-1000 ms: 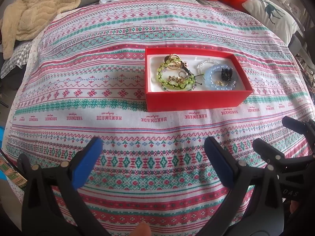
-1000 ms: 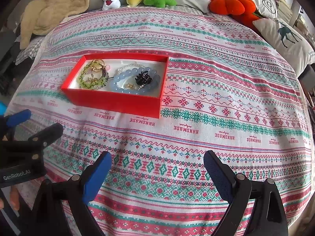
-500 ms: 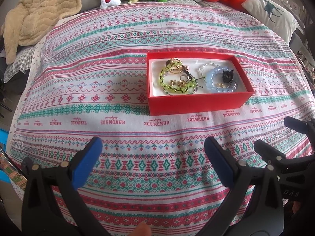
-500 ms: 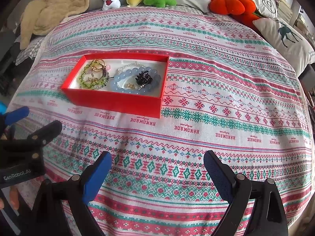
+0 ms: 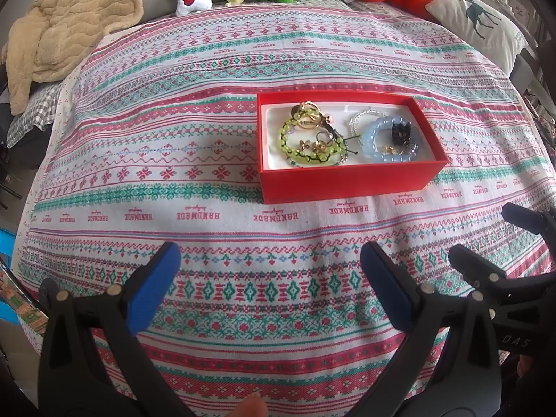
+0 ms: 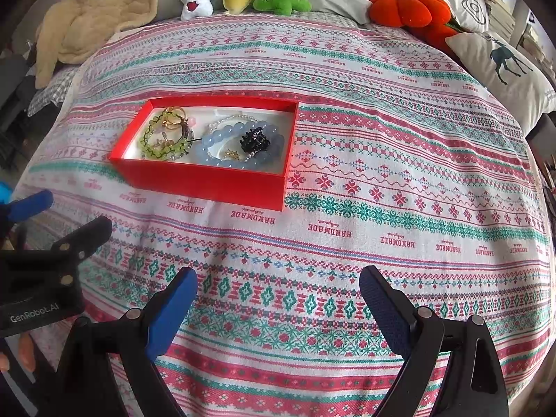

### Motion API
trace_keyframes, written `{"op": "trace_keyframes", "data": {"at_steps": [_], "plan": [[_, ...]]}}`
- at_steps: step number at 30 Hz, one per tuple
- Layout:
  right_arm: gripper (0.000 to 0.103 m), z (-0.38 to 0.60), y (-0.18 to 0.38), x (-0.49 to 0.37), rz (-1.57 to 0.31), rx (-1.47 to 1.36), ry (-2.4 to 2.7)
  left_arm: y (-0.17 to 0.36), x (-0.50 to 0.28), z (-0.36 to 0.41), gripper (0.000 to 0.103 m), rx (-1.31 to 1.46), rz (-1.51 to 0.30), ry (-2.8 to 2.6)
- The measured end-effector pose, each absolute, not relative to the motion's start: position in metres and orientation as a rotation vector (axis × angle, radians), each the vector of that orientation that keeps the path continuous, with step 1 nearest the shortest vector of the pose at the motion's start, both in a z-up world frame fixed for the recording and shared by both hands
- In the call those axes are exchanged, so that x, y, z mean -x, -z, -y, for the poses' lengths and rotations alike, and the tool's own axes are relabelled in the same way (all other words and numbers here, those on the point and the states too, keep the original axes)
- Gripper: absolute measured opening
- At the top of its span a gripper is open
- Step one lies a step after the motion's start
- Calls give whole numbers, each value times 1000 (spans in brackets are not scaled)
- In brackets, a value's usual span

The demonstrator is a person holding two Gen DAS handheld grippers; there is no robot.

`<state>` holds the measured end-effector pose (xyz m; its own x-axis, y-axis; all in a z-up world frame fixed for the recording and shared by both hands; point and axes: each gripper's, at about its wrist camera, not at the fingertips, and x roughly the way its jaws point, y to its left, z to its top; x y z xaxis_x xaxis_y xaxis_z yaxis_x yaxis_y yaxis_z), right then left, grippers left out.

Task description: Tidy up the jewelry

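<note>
Left wrist view: red jewelry box (image 5: 347, 180) lies ahead-right of the spread, empty left gripper (image 5: 269, 285); right gripper (image 6: 278, 299), likewise spread, sits comparably far away.

Both my cams: bright, even daylight, sharp across the bedspread (image 5: 173, 160). Soft shadow patch on the cloth left of the red box (image 5: 351, 180), faint shade under its near wall. Heavy fisheye bowing, black vignette in the corners. Slight washout at the pillows (image 6: 500, 66) far right of the box. No motion blur.
</note>
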<state>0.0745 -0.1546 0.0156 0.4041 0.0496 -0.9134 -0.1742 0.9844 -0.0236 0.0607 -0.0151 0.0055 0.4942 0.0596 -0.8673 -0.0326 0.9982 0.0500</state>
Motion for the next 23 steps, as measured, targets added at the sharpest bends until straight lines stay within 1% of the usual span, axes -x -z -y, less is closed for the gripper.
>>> {"op": "trace_keyframes", "data": {"at_steps": [10,17,20,23], "plan": [[95,157,-19,-72,-1123,122,-132,-6,-60,13,103,-18,-1040,-74],[95,163,-13,-68,-1120,134,-120,-1,-53,15,103,-62,-1028,-61],[95,169,-9,-69,-1107,114,-102,4,-49,16,103,-85,-997,-70],[95,174,3,-71,-1095,87,-68,20,-45,21,103,-127,-941,-89]]}}
